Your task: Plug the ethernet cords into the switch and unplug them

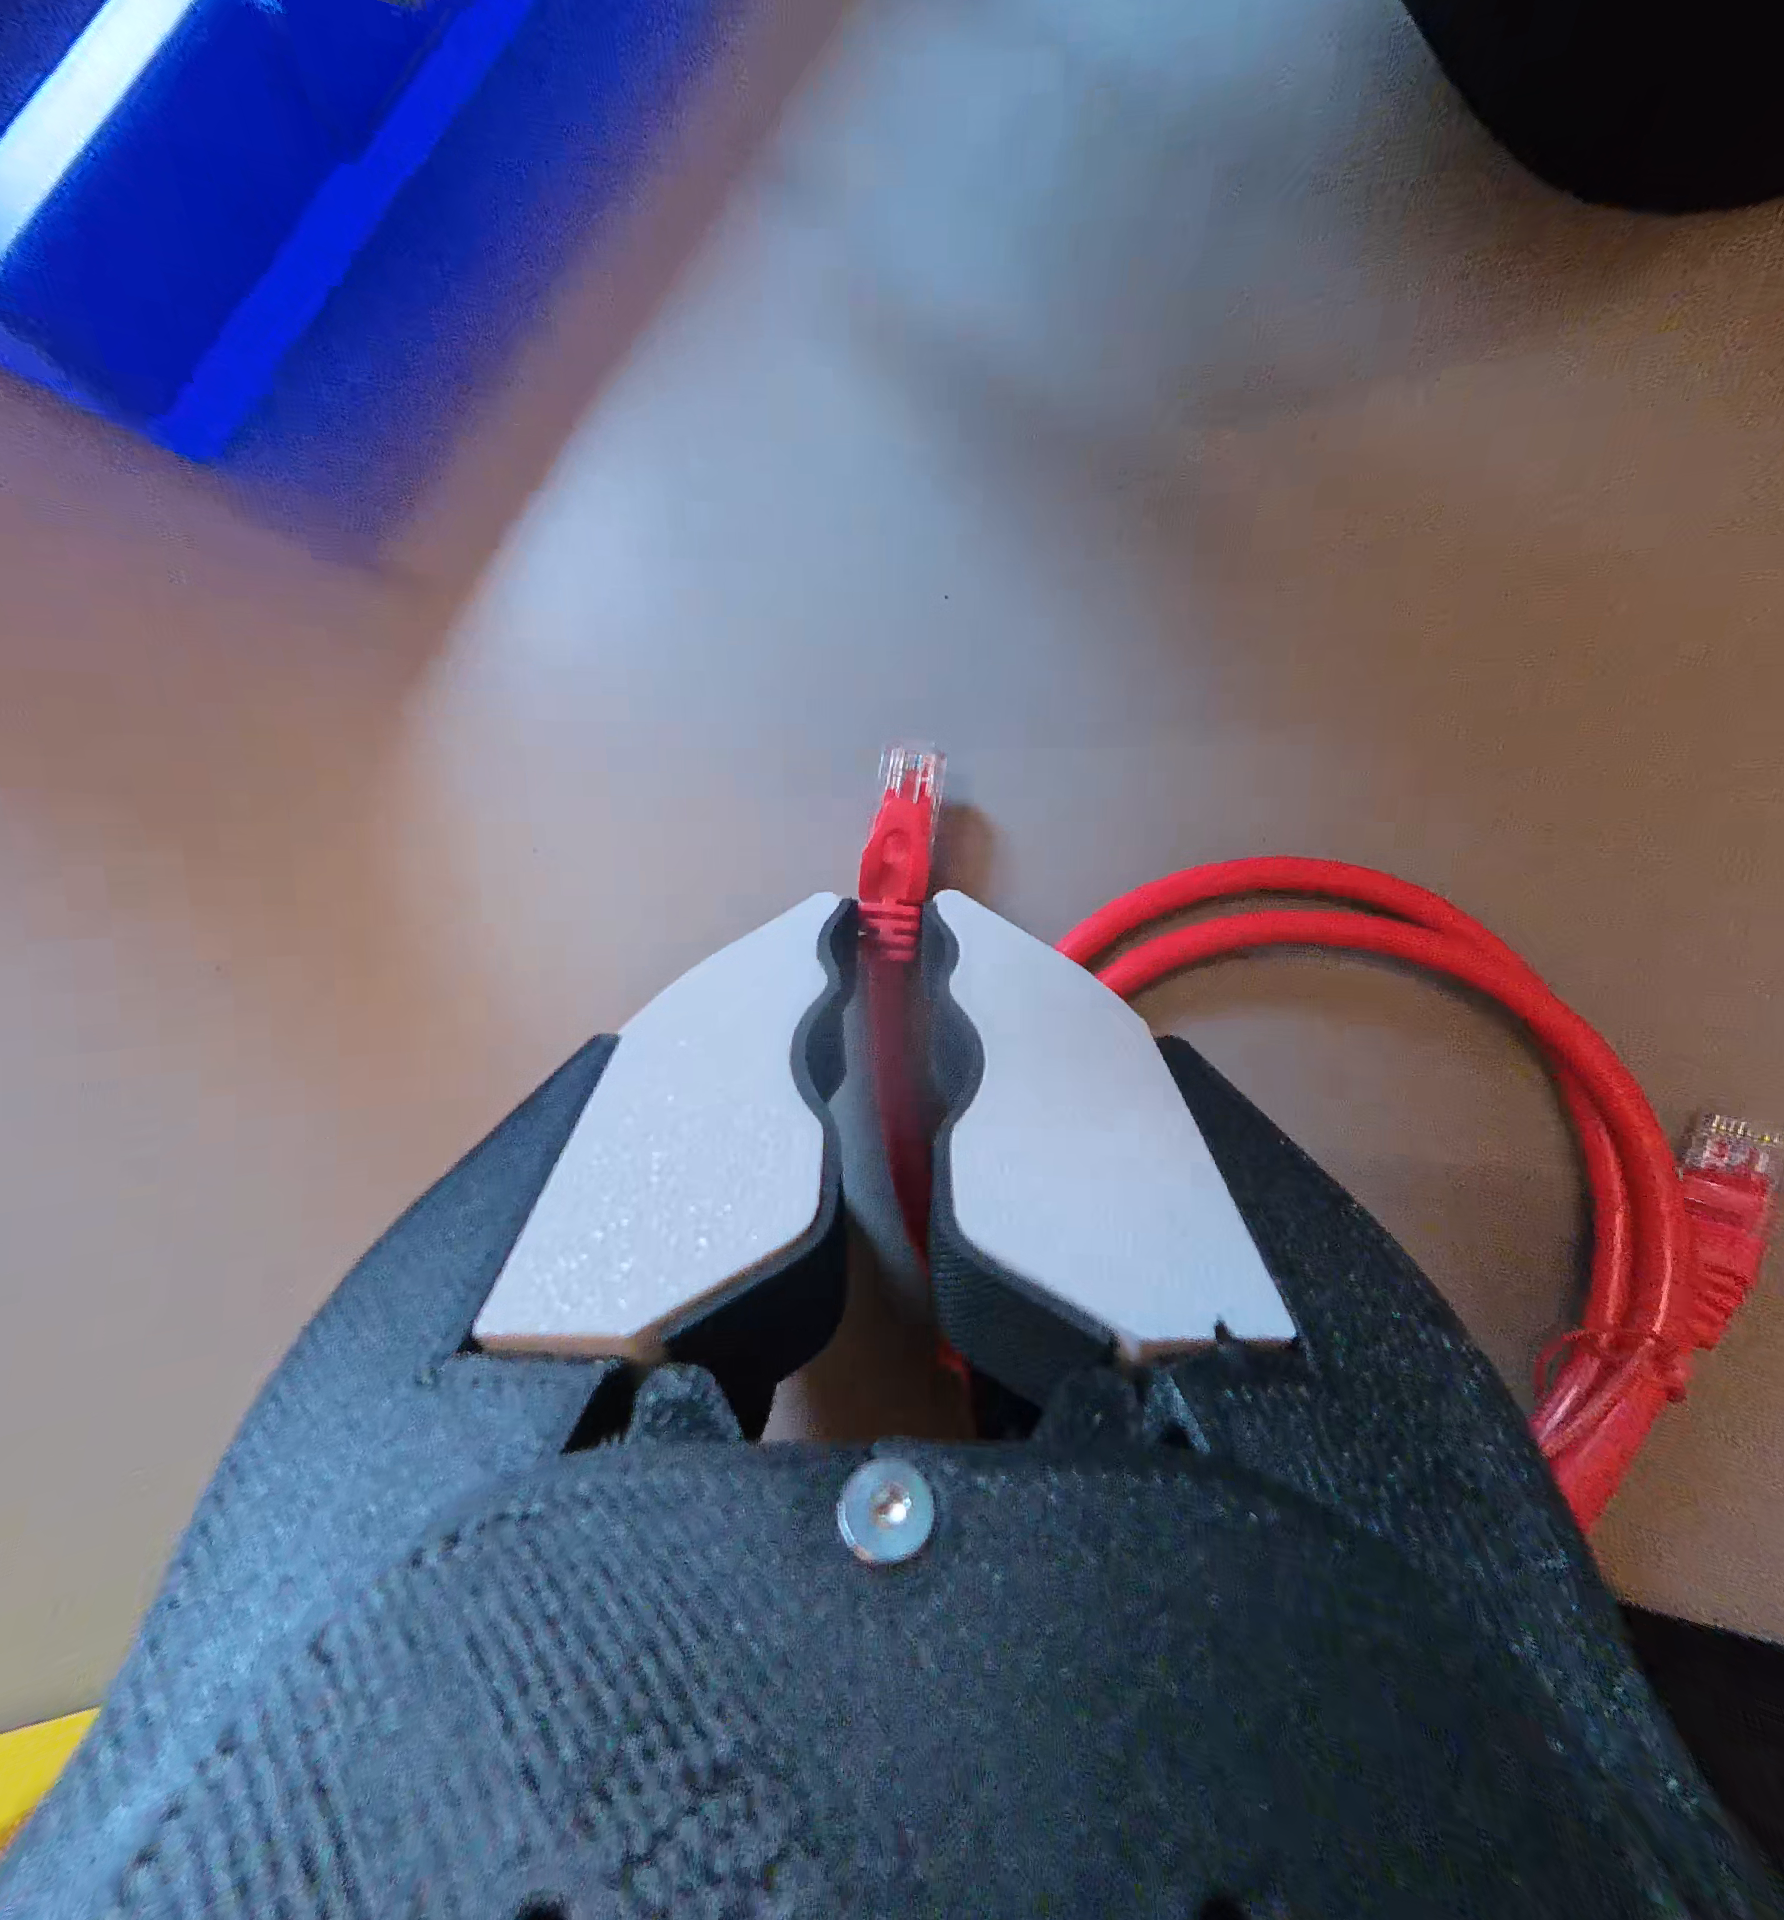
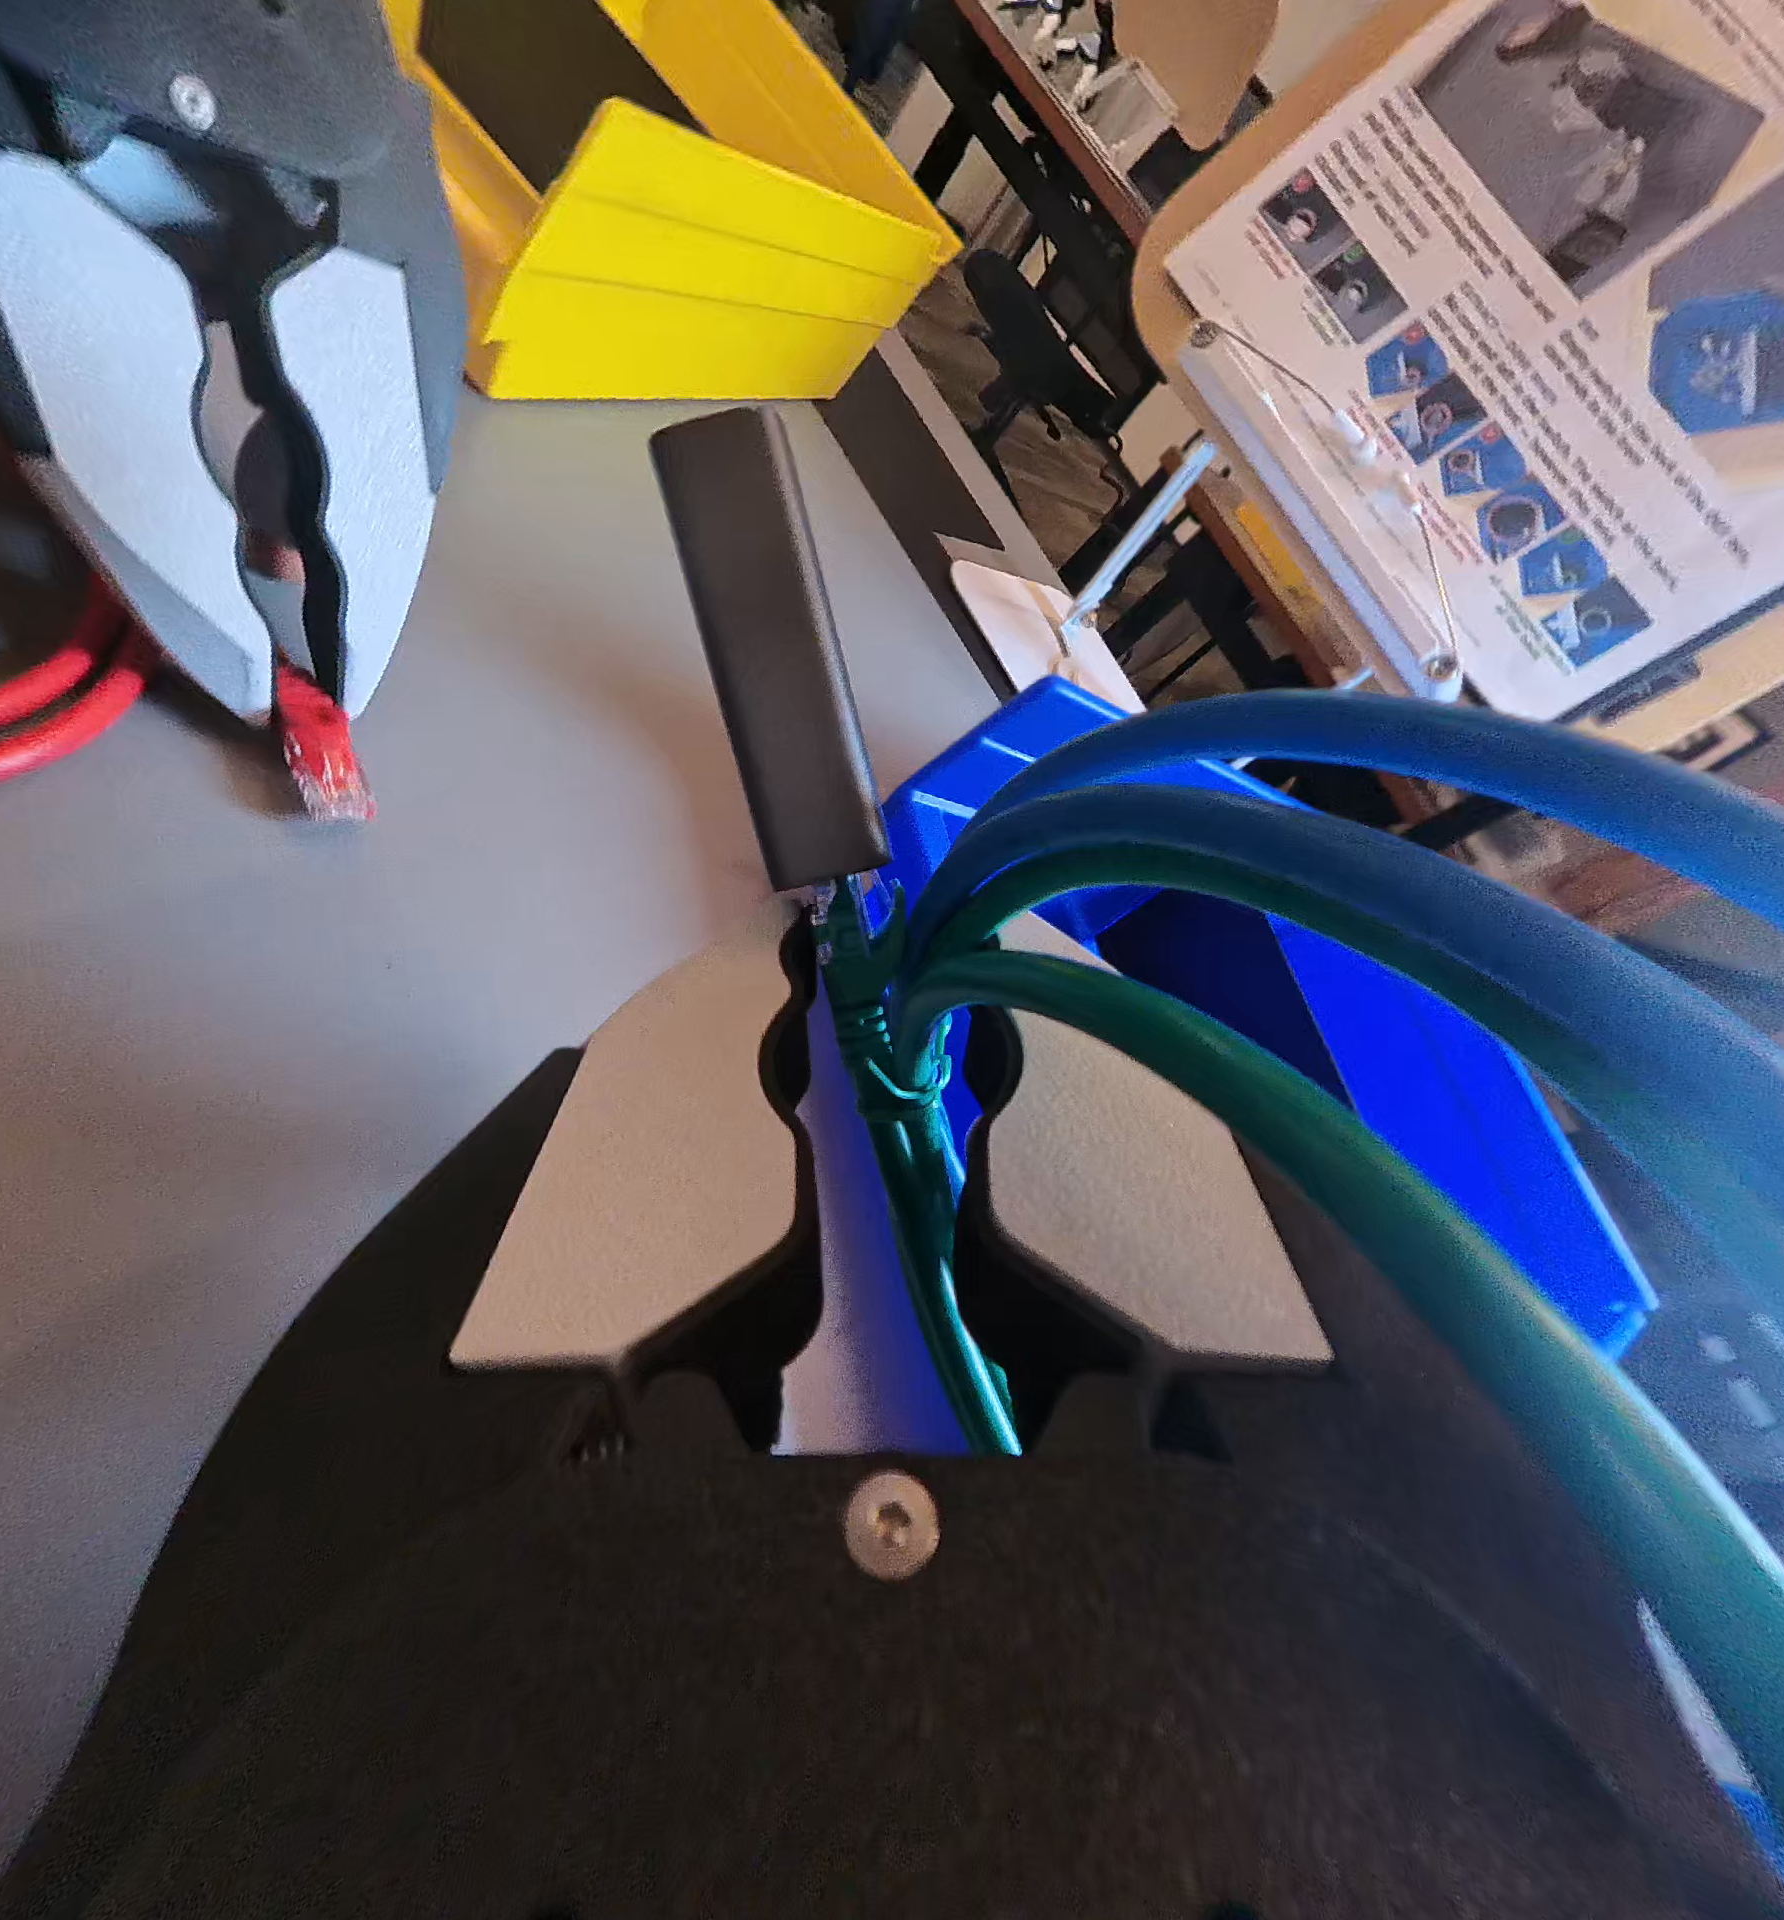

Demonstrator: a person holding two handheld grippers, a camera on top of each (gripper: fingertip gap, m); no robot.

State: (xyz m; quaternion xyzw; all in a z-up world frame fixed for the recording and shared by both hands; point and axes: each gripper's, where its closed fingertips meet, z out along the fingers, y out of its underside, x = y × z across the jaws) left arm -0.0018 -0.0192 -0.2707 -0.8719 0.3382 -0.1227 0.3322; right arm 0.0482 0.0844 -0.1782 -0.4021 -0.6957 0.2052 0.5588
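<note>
Between the grey fingers (image 1: pixel 680 1132) of my left tool (image 1: pixel 893 914) I am clamping the strain-relief boot of a red ethernet cord (image 1: pixel 898 862), its clear plug sticking out ahead over the pale surface (image 1: pixel 244 935). Its remaining length is lying coiled just to the right, with the second plug (image 1: pixel 1724 1164) resting at the coil's edge. My right tool (image 2: pixel 893 966) is closing on a green ethernet cord (image 2: pixel 852 987) at the boot, its plug meeting the end of the black switch (image 2: pixel 763 644); whether it is seated I cannot tell.

Both cords are looking light and limp, so the stiff boot is the sensible place to pinch; the clear plugs and their latch tabs seem brittle. Thick blue and green cable loops (image 2: pixel 1387 831) are crowding the right side. A blue bin (image 2: pixel 1439 1091) is sitting right behind the switch, a yellow bin (image 2: pixel 701 270) farther off, and the switch itself looks light enough to slide.
</note>
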